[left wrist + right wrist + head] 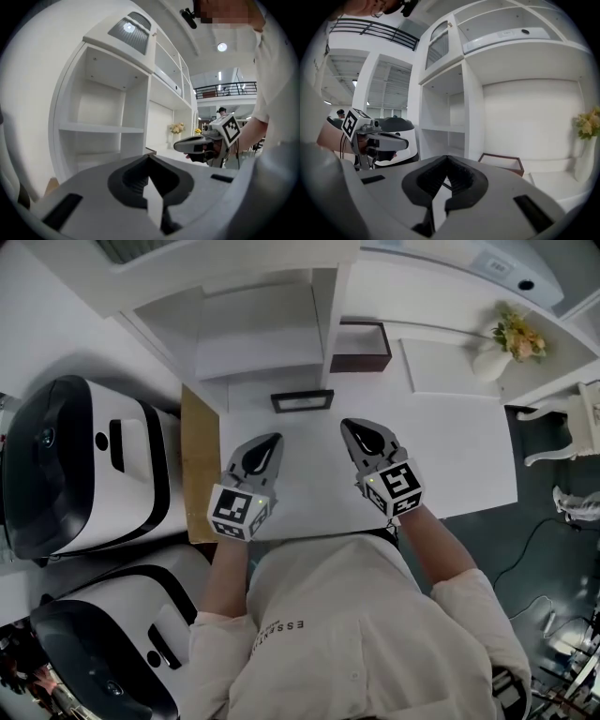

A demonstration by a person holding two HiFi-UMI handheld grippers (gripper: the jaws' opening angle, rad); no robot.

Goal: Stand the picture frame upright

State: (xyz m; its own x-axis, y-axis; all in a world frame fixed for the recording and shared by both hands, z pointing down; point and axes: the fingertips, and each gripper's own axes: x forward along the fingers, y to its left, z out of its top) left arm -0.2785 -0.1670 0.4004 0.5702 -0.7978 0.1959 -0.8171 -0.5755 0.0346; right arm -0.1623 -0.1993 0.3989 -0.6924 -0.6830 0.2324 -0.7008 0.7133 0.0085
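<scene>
Overhead, the picture frame (302, 401) shows; left gripper view misses it.

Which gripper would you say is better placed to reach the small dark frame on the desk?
Left, narrowly: the left gripper points at the dark frame from slightly nearer than the right gripper. Both are shut and empty.

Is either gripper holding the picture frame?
No, the left gripper and right gripper are shut and empty; the picture frame sits on the table beyond them.
</scene>
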